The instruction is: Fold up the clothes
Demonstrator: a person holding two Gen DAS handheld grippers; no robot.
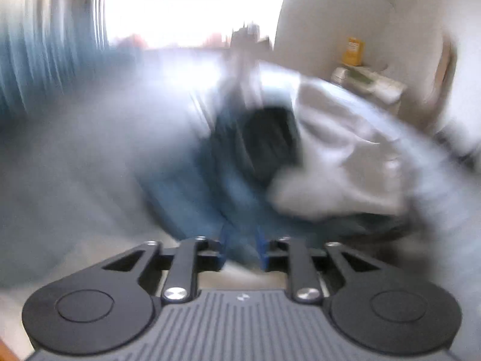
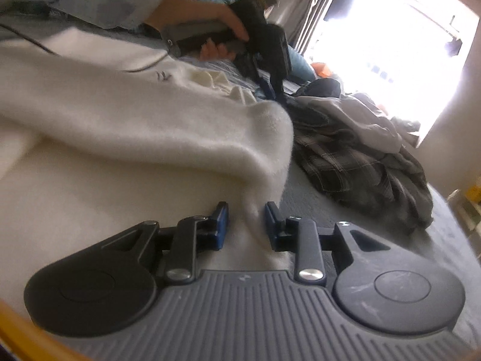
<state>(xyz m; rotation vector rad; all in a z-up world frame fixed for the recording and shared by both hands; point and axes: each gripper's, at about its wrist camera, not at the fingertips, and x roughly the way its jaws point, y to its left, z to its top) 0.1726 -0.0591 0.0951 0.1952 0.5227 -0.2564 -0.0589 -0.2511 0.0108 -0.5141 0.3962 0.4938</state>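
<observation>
1. One small dark embroidered mark is seen on the white fleece garment; it cannot be read as lettering. A yellow box on a far shelf carries print too blurred to read.
2. The right gripper is shown with jaws parted, and a fold of the white fleece garment lies between them, ungripped.
3. The left gripper is blurred; blue fabric is seen between its narrowly spaced jaws, but a grip cannot be told.
4. A plaid shirt lies crumpled on the bed, beside the fleece.
5. A hand is seen holding the left gripper's handle.
</observation>
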